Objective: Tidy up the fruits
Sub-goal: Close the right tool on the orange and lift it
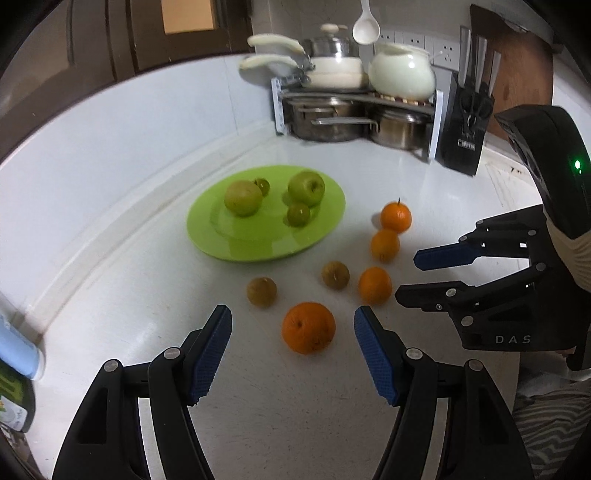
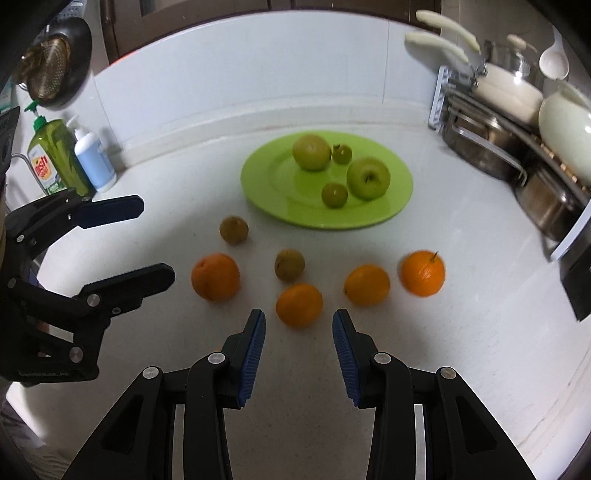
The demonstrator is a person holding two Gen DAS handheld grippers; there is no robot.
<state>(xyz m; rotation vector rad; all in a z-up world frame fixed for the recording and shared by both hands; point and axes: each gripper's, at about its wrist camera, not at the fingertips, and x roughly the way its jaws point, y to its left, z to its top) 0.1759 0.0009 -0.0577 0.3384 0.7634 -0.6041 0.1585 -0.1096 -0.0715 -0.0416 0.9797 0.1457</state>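
Two grippers, mine, both open, empty: left gripper [image 1: 293, 328] lines up big orange [image 1: 308, 328], right gripper [image 2: 299, 328] nearest small orange [image 2: 299, 304]. Next: lower, straddle, close.

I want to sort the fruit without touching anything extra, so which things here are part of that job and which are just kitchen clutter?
Part of the job:
- green plate holding four green fruits
- four oranges on the counter, such as the nearest
- two small brownish fruits

Just lying about:
- pots rack
- knife block
- white ladle
- soap bottles
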